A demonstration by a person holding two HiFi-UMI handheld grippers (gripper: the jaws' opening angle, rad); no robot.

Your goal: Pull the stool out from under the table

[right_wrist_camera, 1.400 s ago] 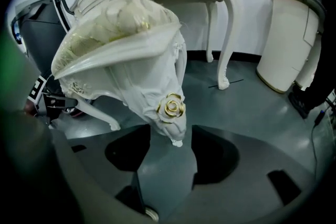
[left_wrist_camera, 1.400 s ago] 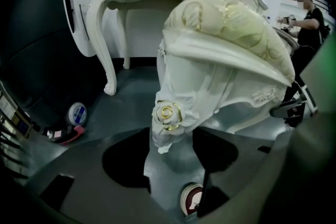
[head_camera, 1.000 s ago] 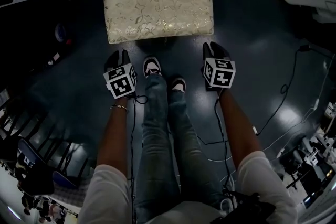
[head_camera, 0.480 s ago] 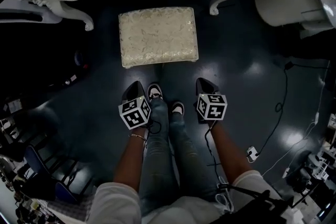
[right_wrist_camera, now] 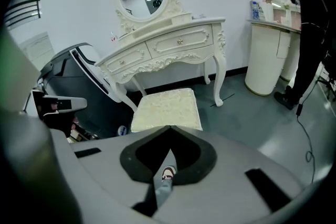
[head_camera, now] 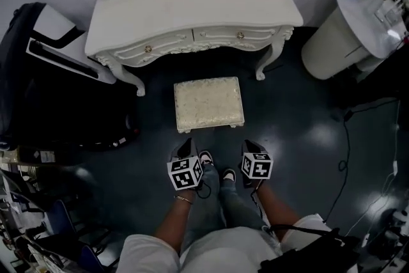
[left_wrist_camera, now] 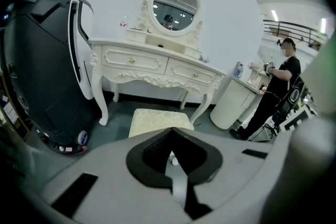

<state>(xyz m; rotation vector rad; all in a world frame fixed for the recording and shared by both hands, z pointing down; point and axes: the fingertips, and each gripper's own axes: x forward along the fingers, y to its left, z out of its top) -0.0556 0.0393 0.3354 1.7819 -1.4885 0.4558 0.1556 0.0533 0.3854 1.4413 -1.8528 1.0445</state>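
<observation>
the stool (head_camera: pixel 209 104) stands on the floor (head_camera: pixel 287 131), clear of the tabletop (head_camera: pixel 192 16), at 12 o'clock from the left hand-held gripper (head_camera: pixel 185 146) and right hand-held gripper (head_camera: pixel 251 148), both closed tight and empty. the pull looks done; next is probably just backing off.

— Where's the stool (head_camera: pixel 209 103)?
— At six o'clock from the white table (head_camera: pixel 192 16), clear of its front edge, upright and square to it.
— Its look?
— Rectangular cream cushion, leafy pattern. The table is carved, with curved legs and two drawers.
</observation>
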